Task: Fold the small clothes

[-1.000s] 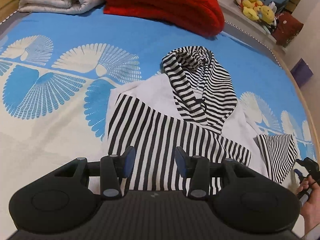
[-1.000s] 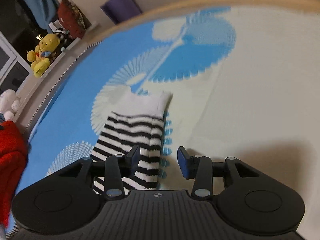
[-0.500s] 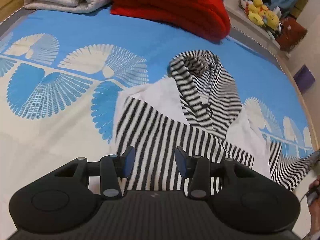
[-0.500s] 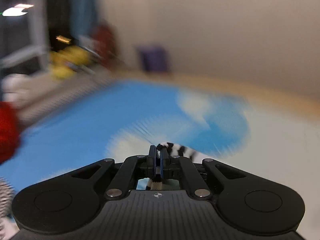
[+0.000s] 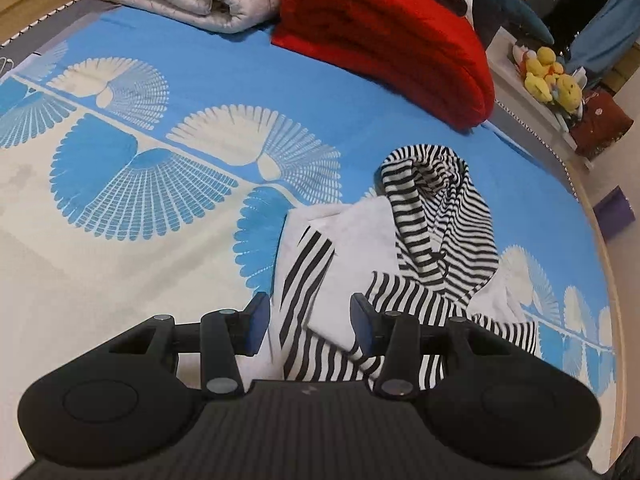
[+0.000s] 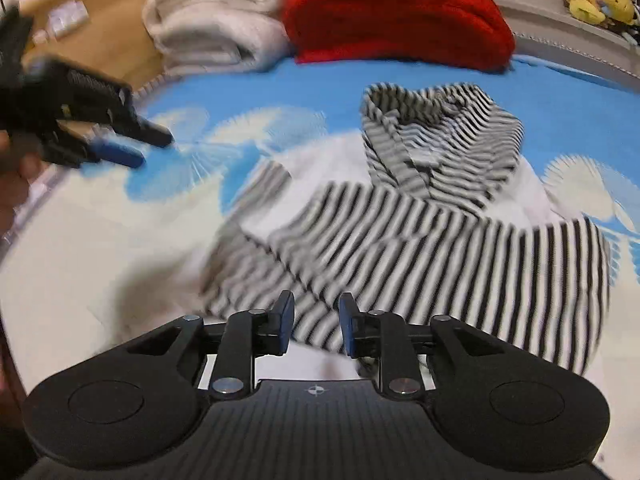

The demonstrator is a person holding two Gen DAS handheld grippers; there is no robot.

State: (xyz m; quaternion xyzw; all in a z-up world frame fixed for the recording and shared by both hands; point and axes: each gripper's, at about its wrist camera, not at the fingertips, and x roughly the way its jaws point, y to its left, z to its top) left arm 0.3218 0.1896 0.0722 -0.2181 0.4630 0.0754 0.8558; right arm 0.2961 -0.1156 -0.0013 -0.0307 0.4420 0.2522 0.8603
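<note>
The left gripper (image 5: 306, 322) hangs over the bed (image 5: 120, 264) with its jaws apart and nothing in them. The striped hoodie (image 5: 400, 264) lies on the bed, under the jaws and past them. One striped edge runs up between the jaws, but the pads do not press on it. A white fold sits just past the right pad.

The hoodie looks soft, thin and light. It will bend and bunch up, not stay stiff. I think it slides a little on the smooth bed cover, so a pull on one end could drag all of it. A good place to hold it is an edge or a corner, like the striped hem near the jaws, not the flat middle.

The right gripper (image 6: 316, 326) is over the near part of the hoodie. Its jaws are opening. Striped cloth shows in the gap, but it looks to lie below them, not pinched. The hood (image 6: 440, 136) is far past these jaws, near the red blanket (image 6: 396, 16). The sleeve to the right of the jaws lies across the body.
</note>
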